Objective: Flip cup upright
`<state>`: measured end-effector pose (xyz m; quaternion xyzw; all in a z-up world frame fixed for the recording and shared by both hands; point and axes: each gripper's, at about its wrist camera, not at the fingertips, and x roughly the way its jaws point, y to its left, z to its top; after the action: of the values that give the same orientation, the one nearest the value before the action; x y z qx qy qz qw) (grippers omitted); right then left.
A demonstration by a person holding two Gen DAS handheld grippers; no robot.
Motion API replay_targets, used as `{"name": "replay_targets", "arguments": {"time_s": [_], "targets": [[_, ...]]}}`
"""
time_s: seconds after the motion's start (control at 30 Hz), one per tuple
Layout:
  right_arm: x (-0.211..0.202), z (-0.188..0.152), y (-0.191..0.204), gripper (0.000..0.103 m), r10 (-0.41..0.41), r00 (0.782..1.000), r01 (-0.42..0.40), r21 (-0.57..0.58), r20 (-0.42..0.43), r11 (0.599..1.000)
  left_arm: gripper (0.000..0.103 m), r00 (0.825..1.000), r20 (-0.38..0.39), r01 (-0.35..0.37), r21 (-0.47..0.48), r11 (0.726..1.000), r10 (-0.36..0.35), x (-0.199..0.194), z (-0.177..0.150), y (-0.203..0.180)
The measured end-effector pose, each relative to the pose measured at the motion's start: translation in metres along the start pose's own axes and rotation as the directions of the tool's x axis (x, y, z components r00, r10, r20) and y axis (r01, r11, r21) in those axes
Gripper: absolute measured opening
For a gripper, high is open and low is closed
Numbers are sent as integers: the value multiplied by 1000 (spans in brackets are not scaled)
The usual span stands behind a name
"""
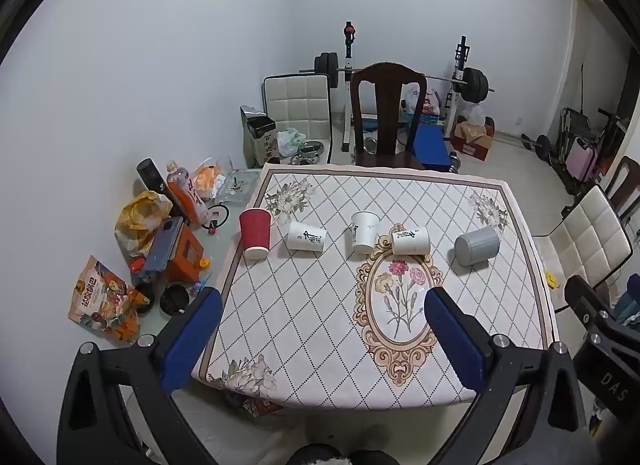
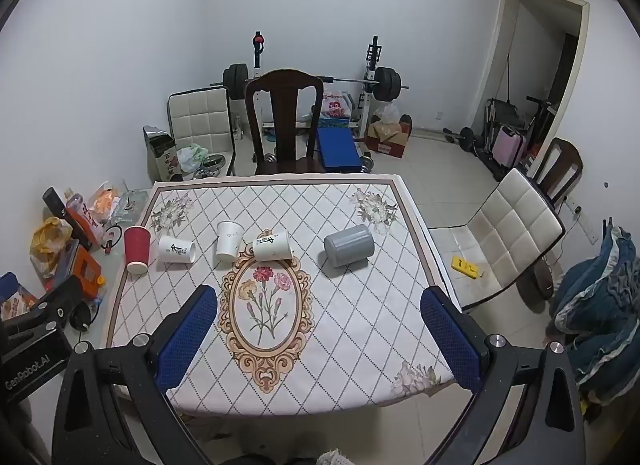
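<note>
Several cups stand in a row across the table's middle. A red ribbed cup (image 1: pixel 256 234) (image 2: pixel 137 249) stands upright at the left. A white printed cup (image 1: pixel 306 236) (image 2: pixel 177 250) lies on its side next to it. A white cup (image 1: pixel 364 232) (image 2: pixel 228 240) stands upright. Another white printed cup (image 1: pixel 411 241) (image 2: pixel 272 245) lies on its side. A grey cup (image 1: pixel 477 245) (image 2: pixel 349 245) lies on its side at the right. My left gripper (image 1: pixel 323 299) and right gripper (image 2: pixel 319 295) are open and empty, held above the table's near edge, well short of the cups.
The table carries a floral diamond-pattern cloth (image 1: pixel 320 325) (image 2: pixel 360 305). A dark wooden chair (image 1: pixel 386 113) (image 2: pixel 285 117) stands at the far side. A white padded chair (image 2: pixel 508 233) stands to the right. Snack bags, bottles and boxes (image 1: pixel 160 241) crowd the surface left of the cloth.
</note>
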<state>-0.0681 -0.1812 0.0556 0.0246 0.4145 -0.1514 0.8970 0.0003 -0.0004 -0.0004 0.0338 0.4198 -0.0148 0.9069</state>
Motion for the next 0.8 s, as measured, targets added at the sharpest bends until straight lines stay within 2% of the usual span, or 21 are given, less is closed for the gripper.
{"name": "replay_targets", "arguments": {"time_s": [0.8], "targets": [[5, 4, -13, 103, -14, 1000, 14, -2, 17, 1000, 103, 1000, 0, 14, 4, 1000, -14, 1, 6, -11]]}}
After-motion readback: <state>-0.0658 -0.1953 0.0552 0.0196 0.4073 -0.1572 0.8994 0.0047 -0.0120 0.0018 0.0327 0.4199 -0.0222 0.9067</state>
